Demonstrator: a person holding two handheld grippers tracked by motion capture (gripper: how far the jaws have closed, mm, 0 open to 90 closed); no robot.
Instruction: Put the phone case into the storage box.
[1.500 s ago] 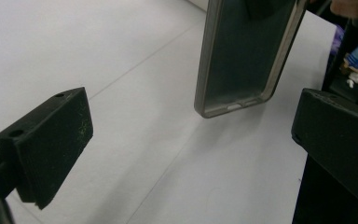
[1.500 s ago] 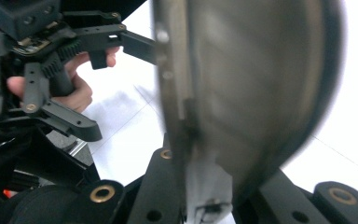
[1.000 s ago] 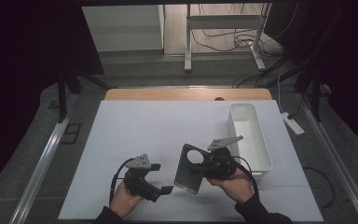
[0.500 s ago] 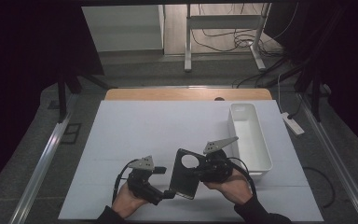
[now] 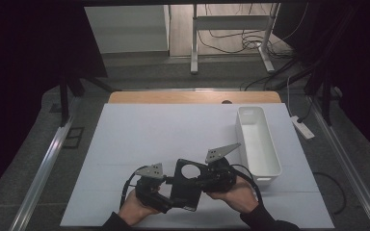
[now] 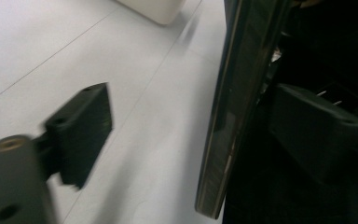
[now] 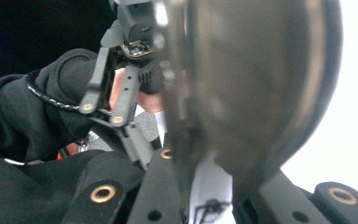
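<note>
A flat black plate point(image 5: 187, 186) with a round hole stands tilted just above the white table point(image 5: 173, 130) near the front edge. My right gripper point(image 5: 208, 181) is shut on the plate's right side; in the right gripper view the plate point(image 7: 242, 93) is blurred and clamped between the jaws of that gripper point(image 7: 209, 186). My left gripper point(image 5: 167, 188) is at the plate's left edge. In the left gripper view the plate's shiny edge point(image 6: 228, 116) stands between the spread jaws of the open left gripper point(image 6: 186, 135), with a gap to the left fingertip point(image 6: 79, 130).
A long white bin point(image 5: 257, 144) stands on the table's right side, just beyond my right hand; its corner point(image 6: 154, 7) shows in the left gripper view. A dark sleeve and the left hand point(image 7: 42, 107) appear behind the plate. White tabletop spreads behind the grippers.
The right gripper has carried the plate left and down toward the left gripper. The left gripper has closed in, so the plate's edge now stands between its jaws.
</note>
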